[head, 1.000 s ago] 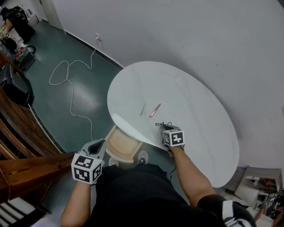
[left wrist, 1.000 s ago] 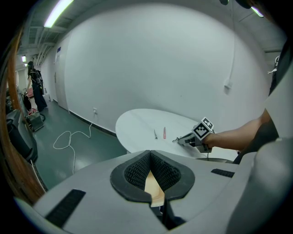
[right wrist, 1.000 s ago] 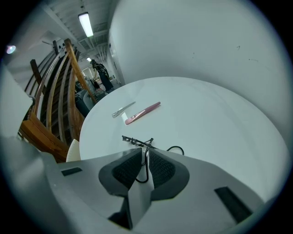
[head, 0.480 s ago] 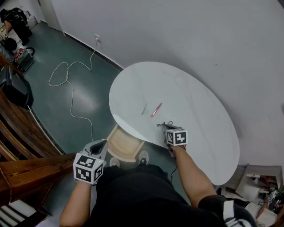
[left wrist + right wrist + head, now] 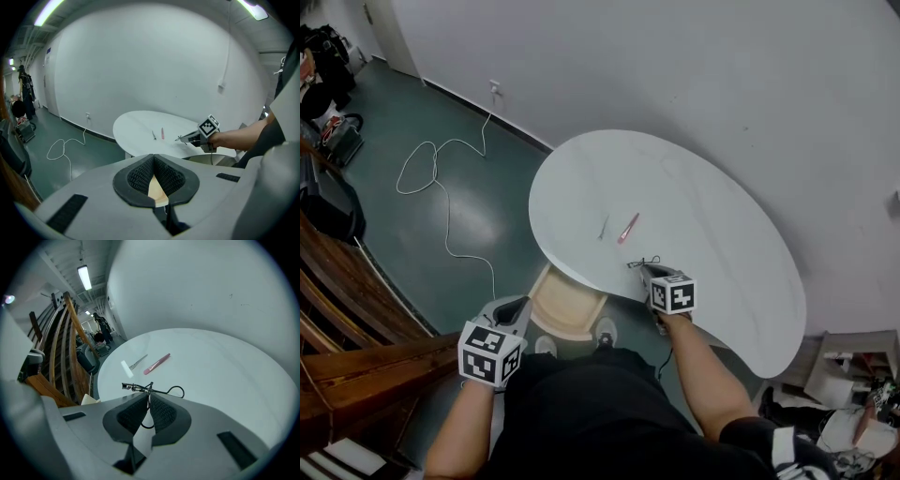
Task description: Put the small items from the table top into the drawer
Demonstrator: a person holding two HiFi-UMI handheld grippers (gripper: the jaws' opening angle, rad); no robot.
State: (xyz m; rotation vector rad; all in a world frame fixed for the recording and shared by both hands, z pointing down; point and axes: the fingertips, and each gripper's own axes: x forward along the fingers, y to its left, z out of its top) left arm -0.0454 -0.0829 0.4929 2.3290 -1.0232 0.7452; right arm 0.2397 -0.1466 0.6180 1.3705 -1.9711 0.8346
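A thin black eyelash curler [image 5: 152, 390] sticks out of my right gripper [image 5: 149, 398], which is shut on it just above the near edge of the white oval table [image 5: 722, 244]. In the head view that gripper [image 5: 643, 269] holds the curler [image 5: 641, 262] right of the open wooden drawer [image 5: 565, 305]. Further in on the table lie a pink stick-shaped item [image 5: 628, 228] [image 5: 157, 363] and a small silver tool [image 5: 603, 227] [image 5: 134, 364]. My left gripper [image 5: 518, 304] [image 5: 153, 160] is shut and empty, low and left of the drawer.
A white cable [image 5: 441, 187] loops over the green floor left of the table. Wooden stair rails [image 5: 337, 281] run along the left. Boxes and clutter [image 5: 844, 394] stand at the lower right. The person's shoes [image 5: 602, 330] are under the table's edge.
The head view has shifted slightly. Both grippers stay almost where they were, and the right one keeps its hold on the curler.
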